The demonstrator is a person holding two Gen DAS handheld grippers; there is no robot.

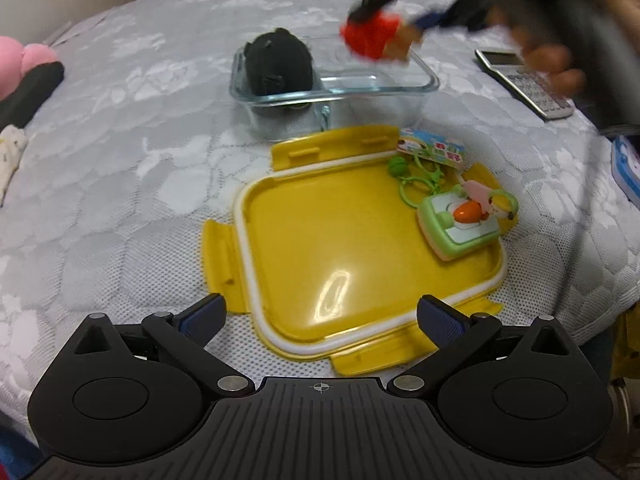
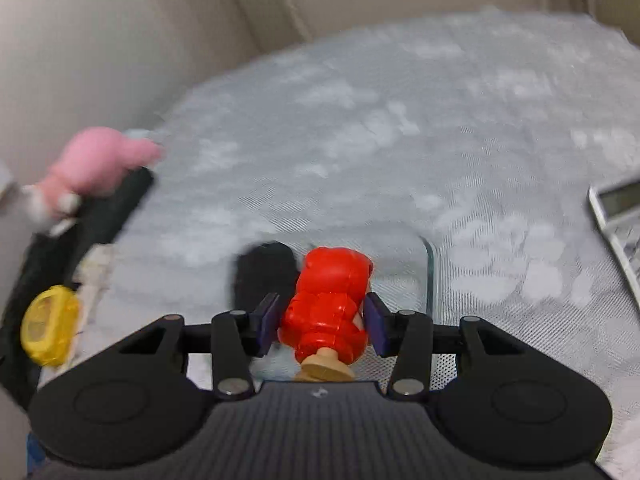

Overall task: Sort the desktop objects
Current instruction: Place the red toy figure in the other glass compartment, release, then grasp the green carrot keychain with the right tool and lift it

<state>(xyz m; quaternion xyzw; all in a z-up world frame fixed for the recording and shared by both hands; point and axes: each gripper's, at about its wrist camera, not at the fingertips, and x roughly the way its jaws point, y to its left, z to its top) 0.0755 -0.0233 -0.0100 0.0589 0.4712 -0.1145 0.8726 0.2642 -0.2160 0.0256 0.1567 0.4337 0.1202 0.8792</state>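
Observation:
My right gripper point(image 2: 322, 322) is shut on a red toy figure point(image 2: 330, 300) with a tan base and holds it above the clear glass container point(image 1: 416, 84); the same toy shows blurred in the left wrist view point(image 1: 372, 36). A black fuzzy toy point(image 1: 278, 62) sits in the container's left end. My left gripper point(image 1: 320, 320) is open and empty, just above the near edge of the yellow lid point(image 1: 340, 256). A green toy with an orange piece point(image 1: 464, 220) and its green rings lies on the lid's right corner.
A calculator point(image 1: 528, 84) lies at the right. A pink plush toy point(image 1: 24, 64) and a black item point(image 1: 28, 92) lie at the left edge, with a yellow object point(image 2: 50, 324) near them. A blue-and-white item point(image 1: 628, 164) sits at the far right.

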